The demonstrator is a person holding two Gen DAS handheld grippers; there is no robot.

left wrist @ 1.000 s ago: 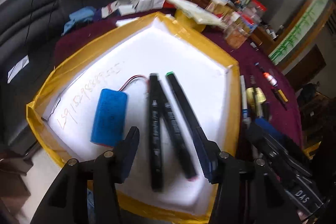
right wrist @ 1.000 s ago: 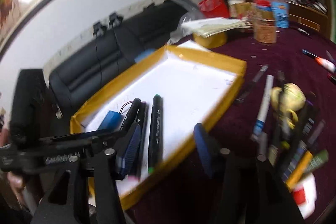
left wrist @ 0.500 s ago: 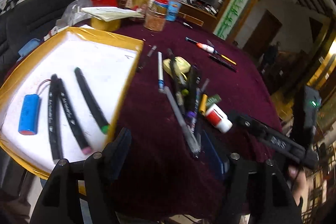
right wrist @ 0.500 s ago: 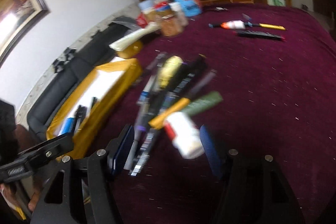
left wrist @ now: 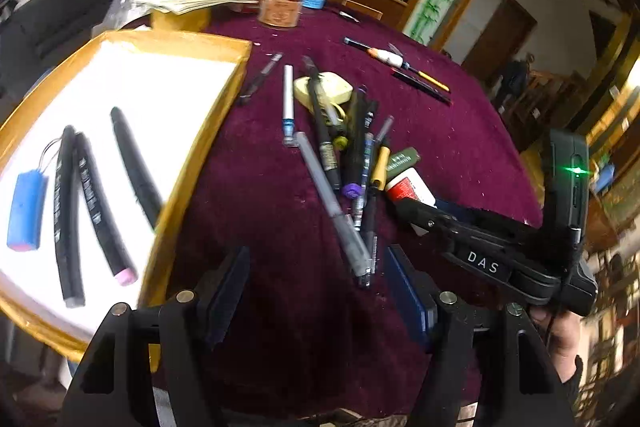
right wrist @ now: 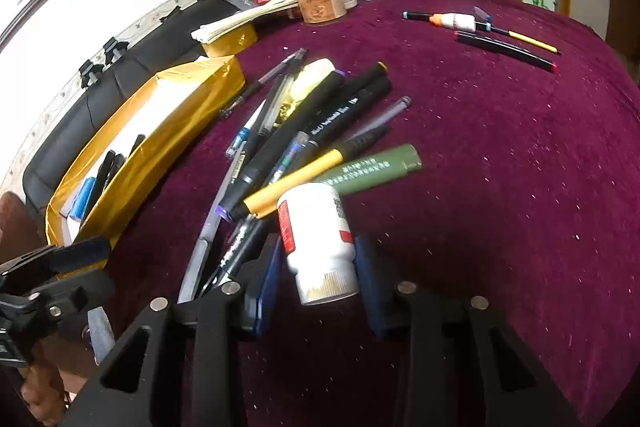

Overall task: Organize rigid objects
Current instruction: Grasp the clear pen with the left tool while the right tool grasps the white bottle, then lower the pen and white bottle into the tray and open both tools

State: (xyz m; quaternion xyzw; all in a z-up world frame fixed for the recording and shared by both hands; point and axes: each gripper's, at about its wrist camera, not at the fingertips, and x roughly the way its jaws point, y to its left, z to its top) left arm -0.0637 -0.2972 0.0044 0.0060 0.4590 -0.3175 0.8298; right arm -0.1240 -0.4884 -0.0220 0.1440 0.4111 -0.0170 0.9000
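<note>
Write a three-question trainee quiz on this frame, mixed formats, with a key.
1. True or false: the tray holds three black markers and a blue battery pack.
2. What lies between the fingers of the right gripper? A green tube; B white bottle; C yellow pen.
3. In the left wrist view, on which side of the pen pile is the tray?

Key: 1 true. 2 B; the jaws have just been closing, and the pads now sit against the bottle's sides. 3 left.
</note>
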